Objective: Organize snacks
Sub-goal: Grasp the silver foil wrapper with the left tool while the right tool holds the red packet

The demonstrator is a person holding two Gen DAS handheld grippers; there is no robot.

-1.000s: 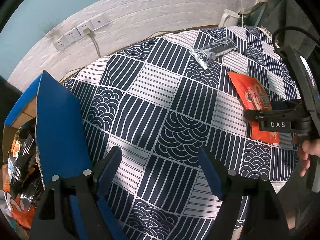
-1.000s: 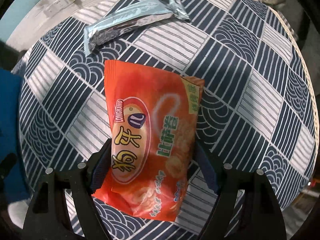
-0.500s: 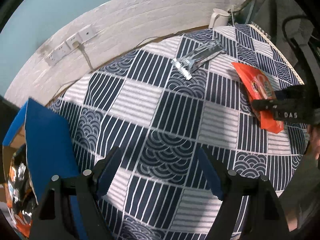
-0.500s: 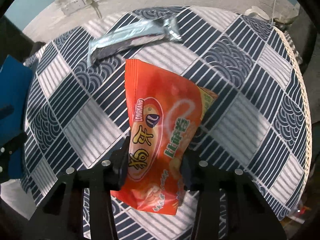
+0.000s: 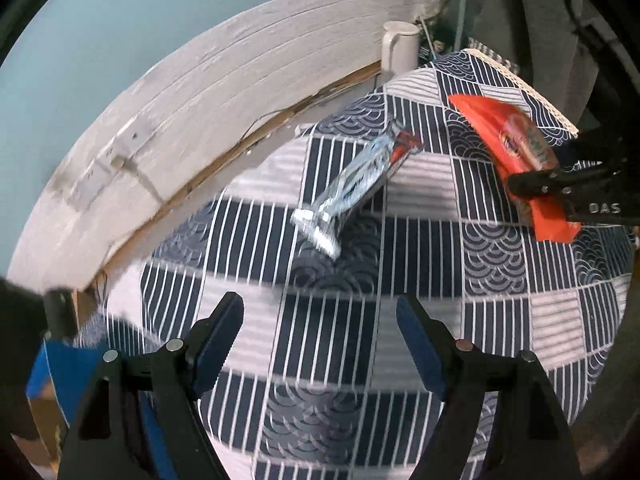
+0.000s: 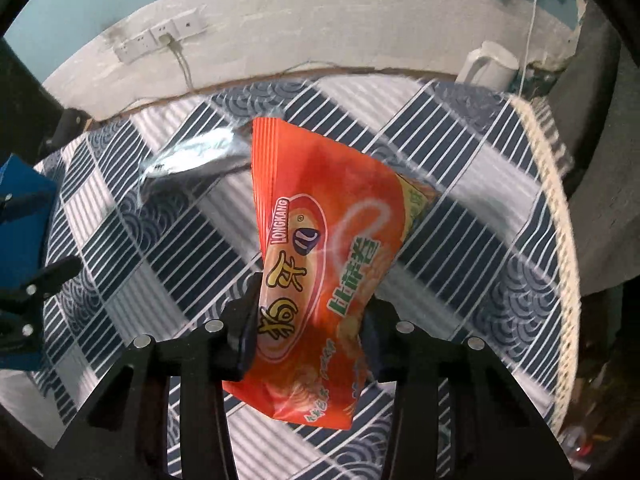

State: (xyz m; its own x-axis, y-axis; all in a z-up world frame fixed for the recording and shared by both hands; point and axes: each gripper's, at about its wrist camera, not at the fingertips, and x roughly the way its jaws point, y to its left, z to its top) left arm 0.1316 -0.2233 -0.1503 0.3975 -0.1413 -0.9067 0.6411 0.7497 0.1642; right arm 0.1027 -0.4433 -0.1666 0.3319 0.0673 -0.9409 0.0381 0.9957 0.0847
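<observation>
1. the right claw (image 6: 308, 344) pinches the orange snack bag (image 6: 320, 248), lifted above the table (image 6: 460, 216) near its right edge.
2. the left claw (image 5: 320, 332) is spread, with nothing between.
3. the silver snack bar (image 5: 352, 188) lies near the table's far edge.

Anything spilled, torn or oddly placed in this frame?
Nothing spilled or torn. The right gripper pinches the orange snack bag, buckling it at the grip. The silver wrapper lies flat, slantwise on the tablecloth.

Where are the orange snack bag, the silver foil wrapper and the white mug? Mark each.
Orange snack bag (image 6: 320, 248): right wrist view, printed front, mid-bag.
Silver foil wrapper (image 5: 352, 184): left wrist view, middle of its crinkled body.
White mug (image 6: 486, 66): right wrist view, side wall.
</observation>
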